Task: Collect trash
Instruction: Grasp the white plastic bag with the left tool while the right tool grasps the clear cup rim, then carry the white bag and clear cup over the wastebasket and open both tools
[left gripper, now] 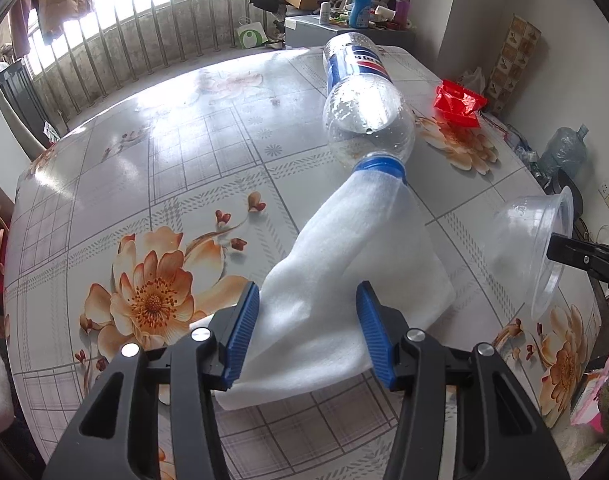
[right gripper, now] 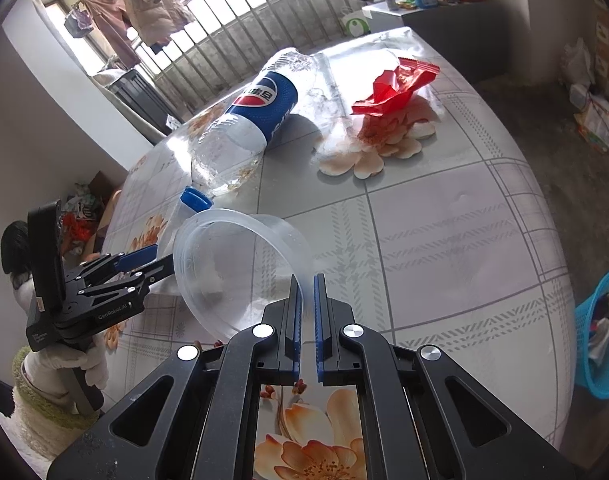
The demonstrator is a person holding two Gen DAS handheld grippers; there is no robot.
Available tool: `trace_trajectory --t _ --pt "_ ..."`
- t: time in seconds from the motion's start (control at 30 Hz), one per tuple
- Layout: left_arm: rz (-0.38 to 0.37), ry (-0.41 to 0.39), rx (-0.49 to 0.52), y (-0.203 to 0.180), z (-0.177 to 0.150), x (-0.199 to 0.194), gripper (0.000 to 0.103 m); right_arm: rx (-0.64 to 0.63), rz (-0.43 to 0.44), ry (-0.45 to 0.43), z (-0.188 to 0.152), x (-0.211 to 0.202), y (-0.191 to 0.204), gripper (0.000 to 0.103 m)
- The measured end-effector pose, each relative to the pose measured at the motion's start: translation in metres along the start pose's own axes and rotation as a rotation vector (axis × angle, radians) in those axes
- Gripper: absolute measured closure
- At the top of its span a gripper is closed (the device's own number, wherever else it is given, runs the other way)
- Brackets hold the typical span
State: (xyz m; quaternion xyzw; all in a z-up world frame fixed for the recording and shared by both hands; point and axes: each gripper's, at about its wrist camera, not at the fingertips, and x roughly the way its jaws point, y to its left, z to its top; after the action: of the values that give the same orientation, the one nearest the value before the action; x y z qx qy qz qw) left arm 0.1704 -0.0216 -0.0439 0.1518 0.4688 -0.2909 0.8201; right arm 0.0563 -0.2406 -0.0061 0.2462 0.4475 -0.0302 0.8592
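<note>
L gripper sits low-centre in its own cam, jaws spread w/ the white foam sheet between the blue pads; the sheet fills the gap but whether the pads actually press it is hard to tell. The sheet runs up toward 1 o'clock and drapes over the neck end of the plastic bottle, so only the blue cap peeks out. The sheet's near edge is hidden behind the jaws.

R gripper has jaws pressed nearly together, pinching the rim of the clear plastic bowl, which is tipped on its side, mouth facing the cam. In the L cam the same bowl shows at 3 o'clock, w/ only a black fingertip of the R gripper visible, the rest cut off by the frame edge.

Bottle lies on its side on the floral table, blue label up, at 11 o'clock from the R jaws. Red wrapper lies at 1 o'clock, just beside the bottle, apart from it. Blue basket stands on the floor at 3 o'clock, partly clipped; contents too jumbled to ID.
</note>
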Motion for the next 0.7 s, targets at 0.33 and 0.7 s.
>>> trace_trajectory --t 0.33,0.7 --pt "-0.025 -0.029 0.03 -0.003 -0.004 -0.017 0.096 0.005 -0.003 -0.015 -0.003 -0.006 0.0 0.099" --pt "-0.123 -0.125 0.03 -0.016 -0.009 -0.074 0.102 0.024 -0.004 -0.067 -0.007 -0.027 -0.007 0.099"
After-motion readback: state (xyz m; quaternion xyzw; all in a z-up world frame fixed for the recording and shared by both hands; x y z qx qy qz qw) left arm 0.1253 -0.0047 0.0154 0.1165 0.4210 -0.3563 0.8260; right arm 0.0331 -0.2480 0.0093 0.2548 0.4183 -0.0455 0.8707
